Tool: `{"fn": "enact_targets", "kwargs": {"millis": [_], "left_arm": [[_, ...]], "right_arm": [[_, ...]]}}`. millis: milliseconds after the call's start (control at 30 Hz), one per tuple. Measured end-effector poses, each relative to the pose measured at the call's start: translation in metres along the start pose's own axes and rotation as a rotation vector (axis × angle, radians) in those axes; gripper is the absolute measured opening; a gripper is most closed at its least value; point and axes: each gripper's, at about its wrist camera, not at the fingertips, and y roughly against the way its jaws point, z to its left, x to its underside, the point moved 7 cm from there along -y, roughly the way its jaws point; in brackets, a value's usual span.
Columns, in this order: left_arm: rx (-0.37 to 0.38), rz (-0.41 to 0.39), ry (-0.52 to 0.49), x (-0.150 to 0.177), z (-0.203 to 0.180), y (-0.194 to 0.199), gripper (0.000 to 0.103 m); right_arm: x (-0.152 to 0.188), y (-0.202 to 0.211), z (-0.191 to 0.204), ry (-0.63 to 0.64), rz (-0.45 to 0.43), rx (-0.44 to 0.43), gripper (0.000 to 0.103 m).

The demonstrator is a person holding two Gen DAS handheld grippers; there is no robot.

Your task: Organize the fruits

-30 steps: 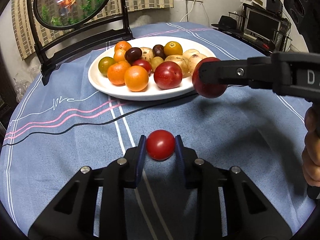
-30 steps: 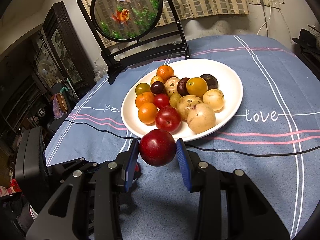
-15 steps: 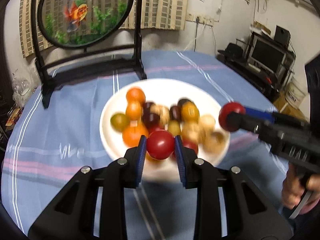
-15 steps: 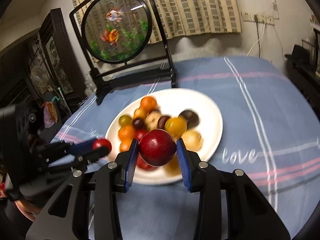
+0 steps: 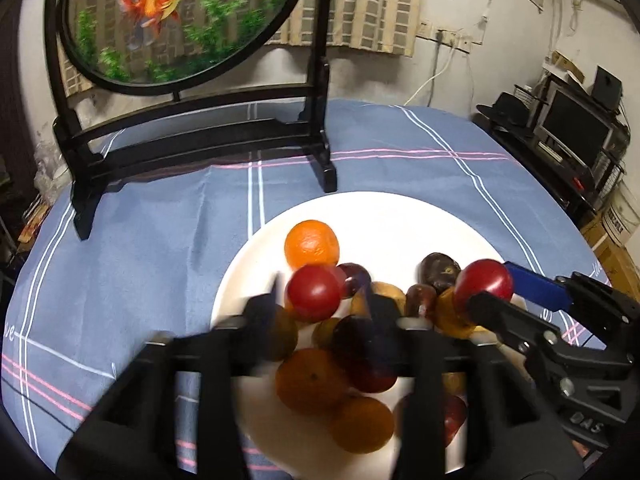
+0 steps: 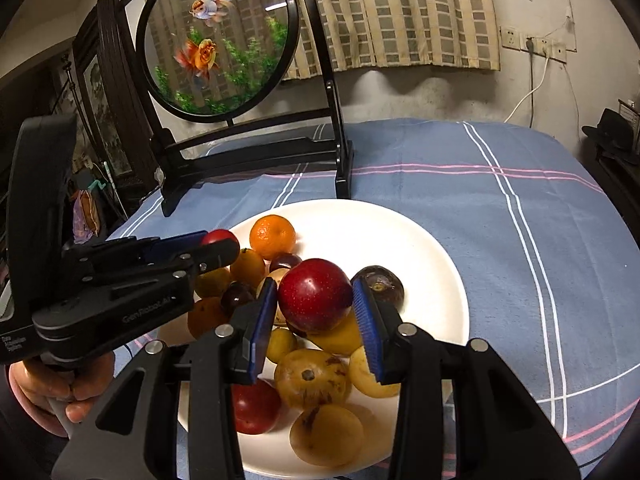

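Note:
My left gripper (image 5: 316, 300) is shut on a small red fruit (image 5: 314, 291) and holds it above the pile on the white plate (image 5: 400, 216). Its fingers are motion-blurred. My right gripper (image 6: 315, 312) is shut on a larger dark red plum (image 6: 314, 294), also above the plate (image 6: 432, 256). Each gripper shows in the other's view: the right one with its plum (image 5: 484, 284) at the right, the left one with its fruit (image 6: 218, 237) at the left. The plate holds several oranges, plums and yellow-brown fruits.
A round goldfish picture on a black stand (image 5: 192, 136) stands behind the plate on the blue striped tablecloth (image 6: 520, 208). Shelves with a monitor (image 5: 576, 124) are off the table at the right.
Both grippers have moved forward and up from the table's front with their fruits, and now hang over the plate. The left one is still moving.

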Motion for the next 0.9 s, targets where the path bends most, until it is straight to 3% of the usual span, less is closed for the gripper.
{"fn": "enact_targets", "kwargs": {"millis": [33, 333, 400, 433, 467, 567, 700, 767, 900], "left_arm": [[-0.027, -0.030, 0.022, -0.001, 0.004, 0.007, 0.099], [-0.093, -0.120, -0.020, 0.025, 0.005, 0.086, 0.099], [-0.092, -0.146, -0.039, 0.038, 0.001, 0.108, 0.099], [-0.093, -0.150, -0.045, 0.044, -0.001, 0.117, 0.100], [-0.091, -0.153, -0.046, 0.052, -0.002, 0.127, 0.100], [-0.085, -0.164, -0.038, 0.073, -0.006, 0.147, 0.100], [-0.109, -0.166, -0.065, 0.109, -0.012, 0.162, 0.101], [-0.137, -0.166, -0.072, 0.125, -0.014, 0.160, 0.101], [-0.134, -0.119, -0.080, 0.147, -0.015, 0.150, 0.101]], "right_arm": [[-0.001, 0.004, 0.001, 0.002, -0.008, -0.001, 0.058], [0.009, 0.075, 0.018, 0.010, -0.058, -0.023, 0.066], [0.019, 0.094, 0.025, 0.031, -0.080, -0.017, 0.078], [0.024, 0.102, 0.028, 0.043, -0.096, -0.010, 0.093], [0.028, 0.109, 0.031, 0.052, -0.116, -0.007, 0.102], [0.051, 0.131, 0.038, 0.104, -0.162, 0.033, 0.102], [0.082, 0.132, 0.037, 0.133, -0.132, 0.056, 0.102], [0.098, 0.125, 0.034, 0.135, -0.072, 0.073, 0.102], [0.116, 0.125, 0.041, 0.156, -0.033, 0.068, 0.102]]}}
